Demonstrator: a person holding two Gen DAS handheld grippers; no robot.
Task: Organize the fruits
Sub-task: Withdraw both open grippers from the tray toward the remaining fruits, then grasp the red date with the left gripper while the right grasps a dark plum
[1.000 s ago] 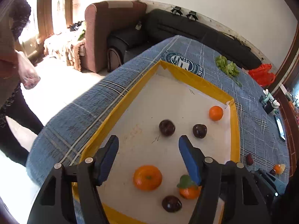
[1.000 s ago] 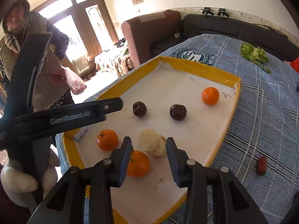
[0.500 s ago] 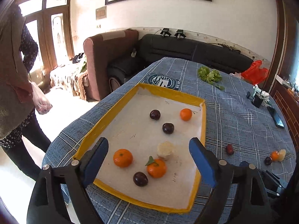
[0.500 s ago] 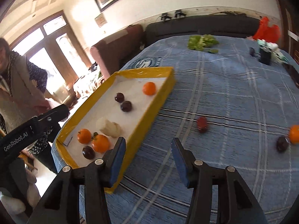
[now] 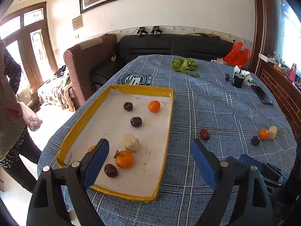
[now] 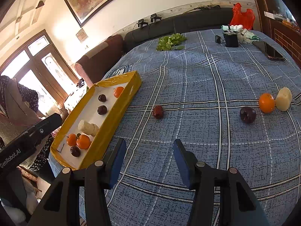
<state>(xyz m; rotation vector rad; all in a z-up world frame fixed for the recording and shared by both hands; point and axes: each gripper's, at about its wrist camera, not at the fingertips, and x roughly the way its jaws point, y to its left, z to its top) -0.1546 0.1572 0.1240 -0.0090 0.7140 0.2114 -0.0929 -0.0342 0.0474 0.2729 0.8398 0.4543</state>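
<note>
A yellow-rimmed tray (image 5: 170,113) (image 6: 112,118) on the blue checked cloth holds several fruits. Among them are oranges (image 5: 124,158), dark round fruits (image 5: 136,121) and a pale lumpy one (image 5: 130,142). Loose on the cloth lie a small red fruit (image 6: 158,111) (image 5: 204,134), a dark fruit (image 6: 247,114), an orange (image 6: 266,102) and a pale fruit (image 6: 283,98). My left gripper (image 5: 148,150) hangs open above the tray's near right side and holds nothing. My right gripper (image 6: 148,146) is open over bare cloth, short of the red fruit.
A person (image 5: 11,113) stands beside the table's left edge. At the far end lie lettuce (image 5: 184,65), a black cup (image 5: 238,80) and a phone (image 5: 262,95). A sofa (image 5: 169,45) runs behind the table. The left gripper's body (image 6: 28,139) shows left of the tray.
Both grippers have drawn back from inside the tray. The left one rose and its jaws widened. The right one swung right, off the tray and over the cloth, jaws slightly wider.
</note>
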